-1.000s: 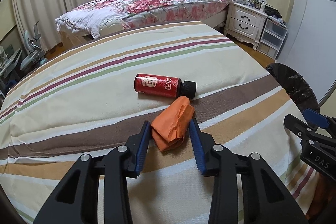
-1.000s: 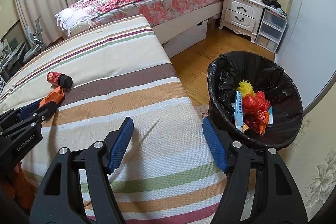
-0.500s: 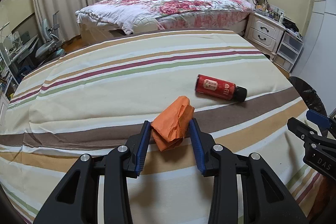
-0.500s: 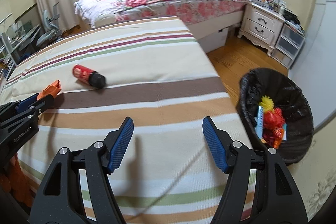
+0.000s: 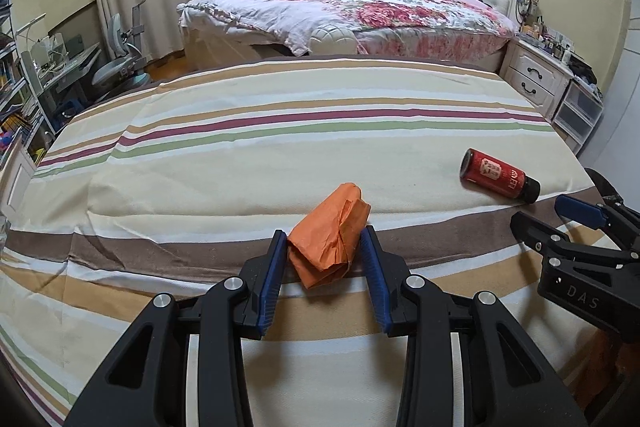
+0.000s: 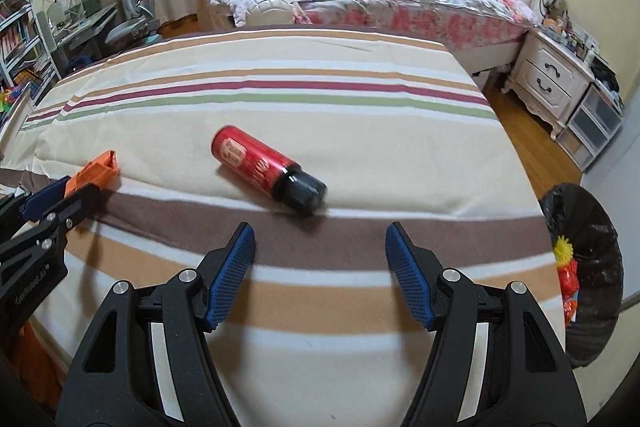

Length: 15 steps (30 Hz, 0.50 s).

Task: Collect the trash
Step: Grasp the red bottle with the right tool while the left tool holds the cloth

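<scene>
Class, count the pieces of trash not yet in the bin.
2. The orange paper wad is clamped in the left gripper; the red bottle lies on the striped sheet ahead of the open right gripper. Others may be hidden.

"DAS" stands in pale letters on the black right tongs (image 5: 576,227) body — bottle (image 6: 264,163) label unreadable.

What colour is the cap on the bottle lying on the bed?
Black; the bottle cap shows best in the right wrist view.
</scene>
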{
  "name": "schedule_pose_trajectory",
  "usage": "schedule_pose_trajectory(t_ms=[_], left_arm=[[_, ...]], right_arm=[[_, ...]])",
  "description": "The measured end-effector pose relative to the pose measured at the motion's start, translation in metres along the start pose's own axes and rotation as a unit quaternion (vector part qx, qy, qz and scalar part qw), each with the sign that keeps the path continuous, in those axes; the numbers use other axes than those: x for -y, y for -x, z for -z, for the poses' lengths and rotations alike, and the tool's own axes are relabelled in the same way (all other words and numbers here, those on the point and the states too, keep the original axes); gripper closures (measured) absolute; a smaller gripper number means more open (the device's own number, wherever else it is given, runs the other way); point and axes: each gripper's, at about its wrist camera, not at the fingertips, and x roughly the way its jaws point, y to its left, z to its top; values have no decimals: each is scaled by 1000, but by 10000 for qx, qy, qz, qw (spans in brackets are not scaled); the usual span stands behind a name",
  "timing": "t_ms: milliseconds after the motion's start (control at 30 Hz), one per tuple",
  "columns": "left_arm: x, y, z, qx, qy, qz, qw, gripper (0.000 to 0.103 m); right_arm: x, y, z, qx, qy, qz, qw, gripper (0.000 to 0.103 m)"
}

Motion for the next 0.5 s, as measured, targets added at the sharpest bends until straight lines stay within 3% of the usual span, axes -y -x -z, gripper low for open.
schedule_pose_trajectory(t_ms=[333,500], left_arm=[[-6,-1,0,-13,85,94,9999,64],[-10,-1,1,-23,134,146,9998,64]], right_arm=[[-20,-17,-25,28,273,87,9996,37],[-22,-17,-27,14,262,-6,9997,61]])
